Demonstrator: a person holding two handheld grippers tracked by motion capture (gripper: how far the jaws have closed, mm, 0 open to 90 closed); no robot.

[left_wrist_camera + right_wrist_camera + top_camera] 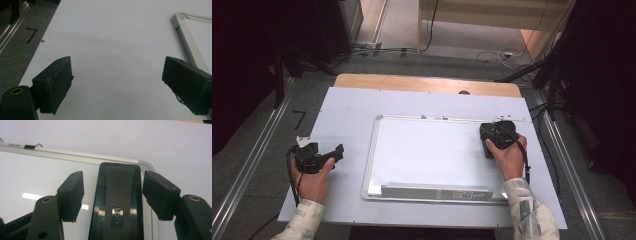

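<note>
**Right jaws astride the eraser at the board's far right corner**

My right gripper (498, 134) sits over the far right corner of the whiteboard (432, 152), and in the right gripper view my two black jaws stand on either side of a black board eraser (117, 202). The eraser lies flat on the white writing surface, its rounded far end just short of the board's silver frame corner, a small embossed logo on its top. My right-hand finger (160, 195) is touching the eraser's edge or very nearly so. My left-hand finger (71, 195) is apart from it, with a strip of white board showing between pad and eraser. So these jaws are spread around the eraser and not clamped on it.

My left gripper (319, 157) is at the left side of the table, well apart from the eraser, over the bare pale sheet (347, 115) that covers the tabletop. In the left gripper view its jaws are released and wide, nothing between them but that sheet, and the board's near-left frame corner (178, 18) lies off to the right of them.

From the high view the whiteboard lies flat in the middle of the table, its long pen tray (437, 192) along the near edge, toward me. My hands come in from the near side, one on each gripper, sleeves at the table's near edge.
</note>
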